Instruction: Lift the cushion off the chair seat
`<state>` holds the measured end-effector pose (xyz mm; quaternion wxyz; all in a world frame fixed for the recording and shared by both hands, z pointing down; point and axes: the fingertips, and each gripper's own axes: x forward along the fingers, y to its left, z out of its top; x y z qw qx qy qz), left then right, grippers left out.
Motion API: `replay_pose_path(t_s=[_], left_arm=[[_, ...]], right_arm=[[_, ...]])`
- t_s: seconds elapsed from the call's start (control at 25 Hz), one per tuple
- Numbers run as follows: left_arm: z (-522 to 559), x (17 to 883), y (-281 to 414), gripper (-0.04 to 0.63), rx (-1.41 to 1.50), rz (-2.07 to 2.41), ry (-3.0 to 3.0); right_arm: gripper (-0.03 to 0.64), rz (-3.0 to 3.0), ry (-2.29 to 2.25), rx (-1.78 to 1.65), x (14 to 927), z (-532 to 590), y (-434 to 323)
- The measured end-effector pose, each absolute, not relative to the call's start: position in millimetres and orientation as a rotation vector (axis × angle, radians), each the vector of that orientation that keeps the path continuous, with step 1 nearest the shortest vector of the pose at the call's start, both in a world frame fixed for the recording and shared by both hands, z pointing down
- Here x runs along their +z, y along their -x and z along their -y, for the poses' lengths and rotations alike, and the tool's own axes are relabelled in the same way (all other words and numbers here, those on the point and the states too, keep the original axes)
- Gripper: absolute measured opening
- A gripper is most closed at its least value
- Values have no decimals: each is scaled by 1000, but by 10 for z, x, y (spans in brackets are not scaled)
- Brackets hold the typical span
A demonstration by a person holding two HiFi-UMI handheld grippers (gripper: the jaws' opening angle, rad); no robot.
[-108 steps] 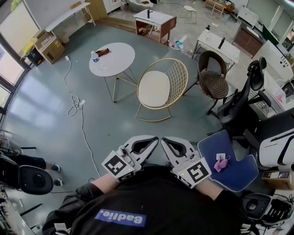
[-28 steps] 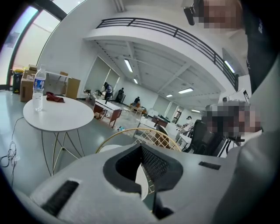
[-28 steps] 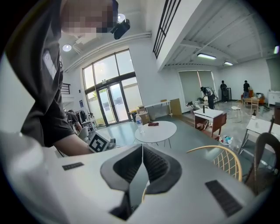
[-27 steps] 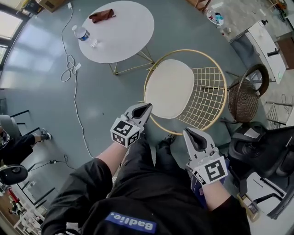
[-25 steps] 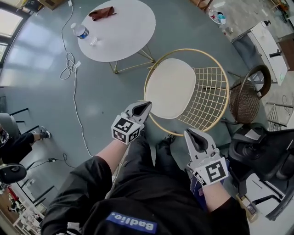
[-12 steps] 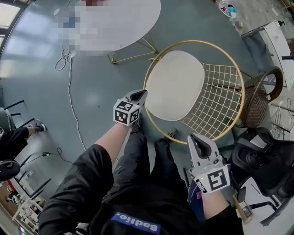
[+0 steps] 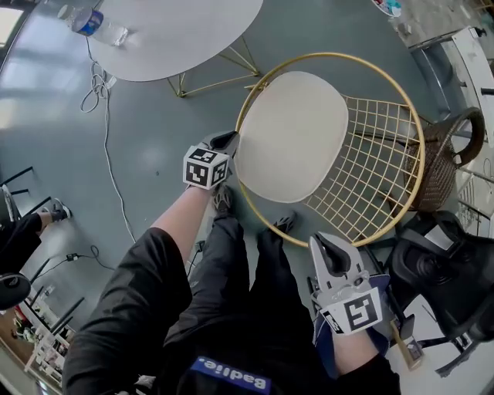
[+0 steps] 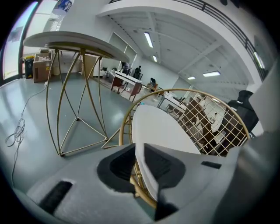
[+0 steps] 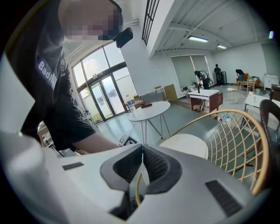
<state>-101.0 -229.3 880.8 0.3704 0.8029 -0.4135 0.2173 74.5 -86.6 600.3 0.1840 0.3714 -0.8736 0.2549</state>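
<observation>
Head view looks down over the person's legs. Nearest is the right gripper (image 7: 328, 245), low at the right. Its jaws are together, with nothing held, and they point at the near rim of the chair (image 7: 328, 53). Right gripper view confirms it: the tips meet, and only the gold rim shows in the gap behind them.

Farther on, the left gripper (image 7: 224, 142) is at the left side of the chair, with its tips just beside the rim. Its jaws are also together and hold nothing. In the left gripper view the white edge of the cushion (image 7: 292, 135) lies directly ahead of the tips and very close. I cannot tell if they touch it.

The cushion lies flat on the seat inside the gold ring. It is oval, and its long axis runs away from the person, leaning a little to the right. The left gripper stands at its long left edge, while the right one is apart from its near end. So I judge the left hand is the nearer one, and its jaws must open before they can take the edge.

Beyond the chair is a round tabletop (image 7: 177, 31) with a bottle (image 7: 91, 21).
</observation>
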Motion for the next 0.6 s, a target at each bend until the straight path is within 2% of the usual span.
replay_pose_path(t_s=[0.04,0.08,0.6], left_arm=[[2301,8826,998,129,538,1049,-2049],[2305,8841,988,177,521,1041,-2035],[2277,9082,794,176,463,867,-1966]], right_arm=[[28,2461,-1054,726,6020,866,-749],[28,2459,-1058,732,6032,862,-751],[28,2433,-1062,807,6206,795,-748]])
